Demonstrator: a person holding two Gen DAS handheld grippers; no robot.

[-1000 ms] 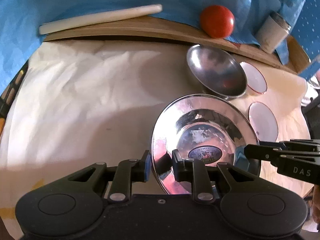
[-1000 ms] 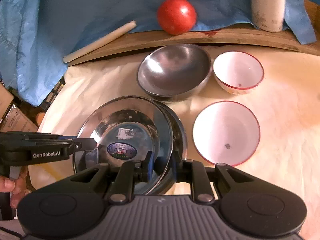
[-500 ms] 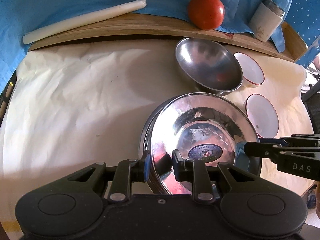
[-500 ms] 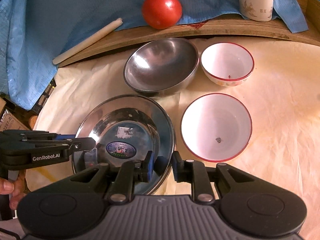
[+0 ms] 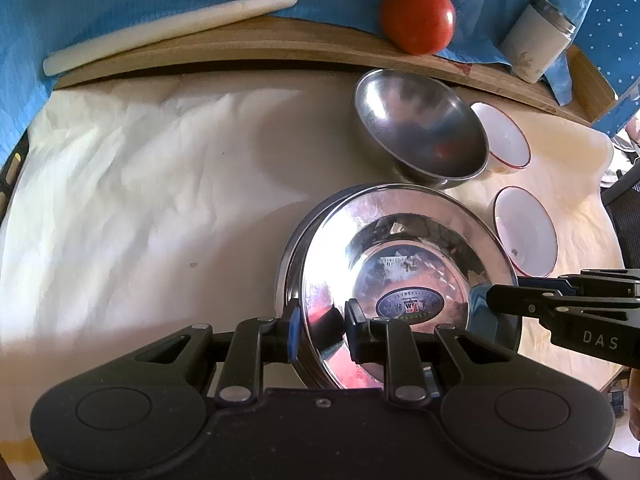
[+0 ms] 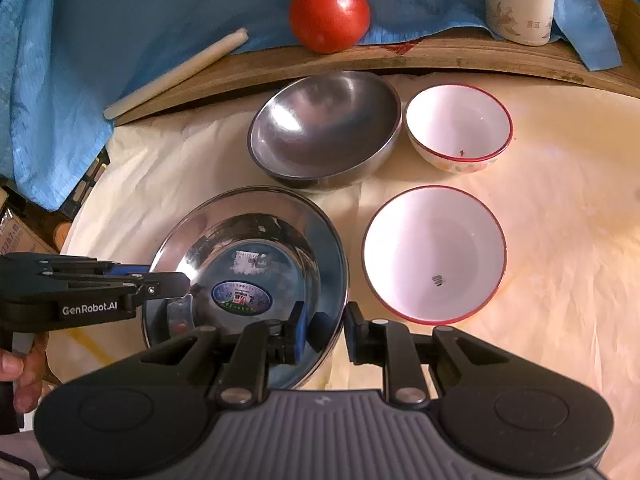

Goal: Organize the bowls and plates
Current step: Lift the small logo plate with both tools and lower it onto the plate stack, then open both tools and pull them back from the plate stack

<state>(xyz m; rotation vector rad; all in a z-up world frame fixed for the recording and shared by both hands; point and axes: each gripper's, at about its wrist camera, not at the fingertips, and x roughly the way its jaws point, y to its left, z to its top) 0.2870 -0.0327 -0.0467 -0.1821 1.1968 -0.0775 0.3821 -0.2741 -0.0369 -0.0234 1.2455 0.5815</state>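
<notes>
Both hand-held grippers (image 5: 320, 330) (image 6: 325, 330) pinch steel plate (image 6: 256, 264) rim, face up.

Mirror-glossy steel plate (image 6: 256, 256); duller metal bowl (image 6: 326, 128); creased, seemingly paper sheet (image 5: 140, 184); wooden board (image 5: 240, 46).

A steel plate (image 6: 256, 264) is set at the front left. Just behind it a steel bowl (image 6: 326, 128) is placed. To the right of that bowl a small bowl (image 6: 459, 126) is found, and a big bowl (image 6: 434, 254) is set before it. Behind all, a tomato (image 6: 329, 14), a stick (image 6: 176, 74) and a cup (image 6: 520, 0) are laid on a board (image 6: 460, 58).
</notes>
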